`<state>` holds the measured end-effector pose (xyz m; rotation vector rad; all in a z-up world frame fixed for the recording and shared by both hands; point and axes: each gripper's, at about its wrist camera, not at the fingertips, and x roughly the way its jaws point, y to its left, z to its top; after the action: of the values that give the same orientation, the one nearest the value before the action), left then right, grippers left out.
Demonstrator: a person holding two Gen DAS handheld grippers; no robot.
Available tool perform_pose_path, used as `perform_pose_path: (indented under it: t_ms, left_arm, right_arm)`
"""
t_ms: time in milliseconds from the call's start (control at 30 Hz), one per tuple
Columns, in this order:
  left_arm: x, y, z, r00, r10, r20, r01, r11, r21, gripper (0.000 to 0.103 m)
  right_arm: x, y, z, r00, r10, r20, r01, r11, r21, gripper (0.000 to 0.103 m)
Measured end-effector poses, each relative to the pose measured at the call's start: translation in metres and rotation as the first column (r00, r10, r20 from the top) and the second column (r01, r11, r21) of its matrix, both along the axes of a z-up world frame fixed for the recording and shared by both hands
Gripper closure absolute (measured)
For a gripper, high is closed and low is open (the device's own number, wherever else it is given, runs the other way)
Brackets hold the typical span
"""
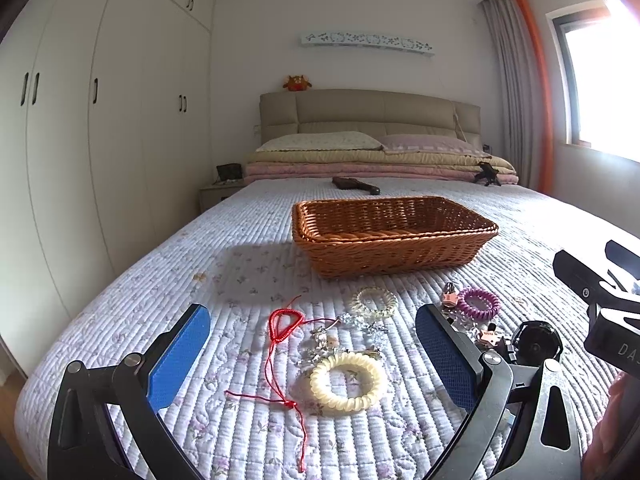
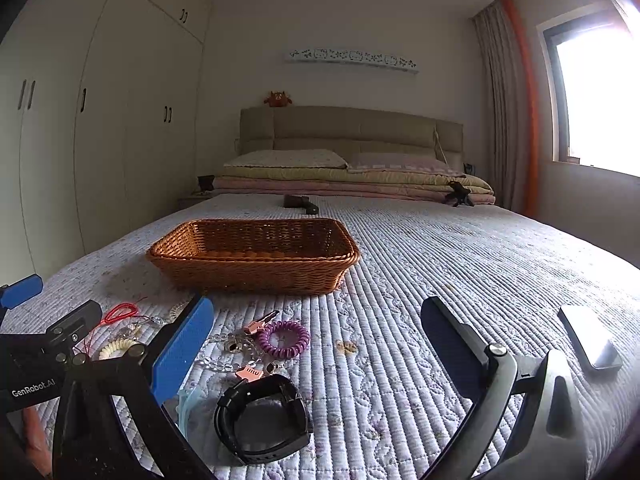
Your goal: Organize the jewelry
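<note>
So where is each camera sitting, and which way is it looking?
Left wrist: rides on the left tongs, low over the bed, facing the headboard; sees its blue fingers, the cream hair tie, red cord.
Right wrist: rides on the right tongs, same direction; sees its own fingers, the black watch, part of the left tongs at the left edge.
Both share the wicker basket and purple hair tie.

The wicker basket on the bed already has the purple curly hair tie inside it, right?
No. The brown woven wicker basket sits on the bed, but the purple spiral hair tie lies on the quilt in front of it, outside, as the right wrist view shows.
</note>
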<state>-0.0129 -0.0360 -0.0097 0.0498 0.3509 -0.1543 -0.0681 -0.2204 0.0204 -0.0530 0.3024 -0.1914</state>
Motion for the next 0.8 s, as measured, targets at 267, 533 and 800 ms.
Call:
perform_pose_path:
  t_ms: [267, 533, 800]
  left_arm:
    - [-0.001, 0.0, -0.001, 1.0, -0.005, -0.002, 0.005, 1.0, -0.001, 0.001]
    - [0.0, -0.003, -0.001, 1.0, -0.012, -0.007, 0.012, 1.0, 0.005, 0.001]
    - [0.008, 0.002, -0.002, 0.997, -0.047, -0.061, 0.045, 0.999, -0.027, 0.001]
  right_arm:
    - [0.0, 0.0, -0.001, 1.0, -0.003, -0.003, 0.003, 1.0, -0.004, 0.0]
    - [-0.003, -0.002, -0.001, 1.0, -0.008, -0.004, 0.008, 1.0, 0.006, 0.0]
    - [-0.007, -0.022, -0.002, 0.994, -0.077, -0.079, 0.083, 0.994, 0.072, 0.0]
